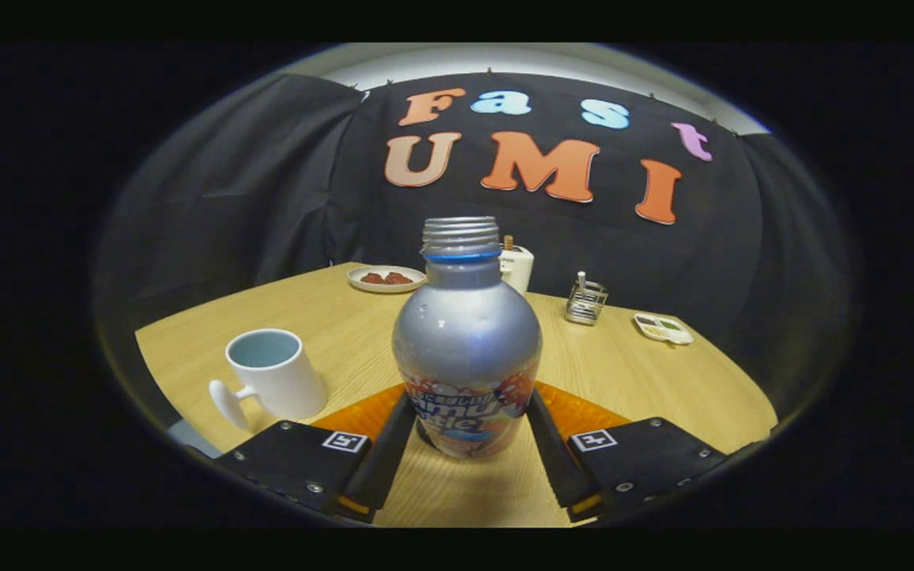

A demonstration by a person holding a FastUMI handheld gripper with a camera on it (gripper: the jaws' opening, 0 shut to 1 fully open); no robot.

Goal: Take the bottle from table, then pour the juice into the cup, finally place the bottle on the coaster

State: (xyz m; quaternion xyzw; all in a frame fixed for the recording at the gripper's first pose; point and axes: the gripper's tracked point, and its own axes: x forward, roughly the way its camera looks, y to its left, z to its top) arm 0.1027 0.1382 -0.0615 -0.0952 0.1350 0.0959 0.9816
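Observation:
A silver bottle (pixel 466 333) with an uncapped threaded neck and a colourful label stands upright between my fingers. My gripper (pixel 469 400) is shut on the bottle, one finger pressing each side of its lower body. An orange coaster (pixel 584 412) lies on the table just behind the bottle's base and spreads out to both sides of the fingers. I cannot tell whether the base rests on the wood or hangs just above it. A white cup (pixel 274 373) with a pale blue inside stands to the left of the bottle, its handle pointing toward me.
On the far side of the wooden table (pixel 647 373) are a small plate with red pieces (pixel 385 278), a white container (pixel 517 266) behind the bottle, a wire holder (pixel 585 301) and a small white tray (pixel 663 327).

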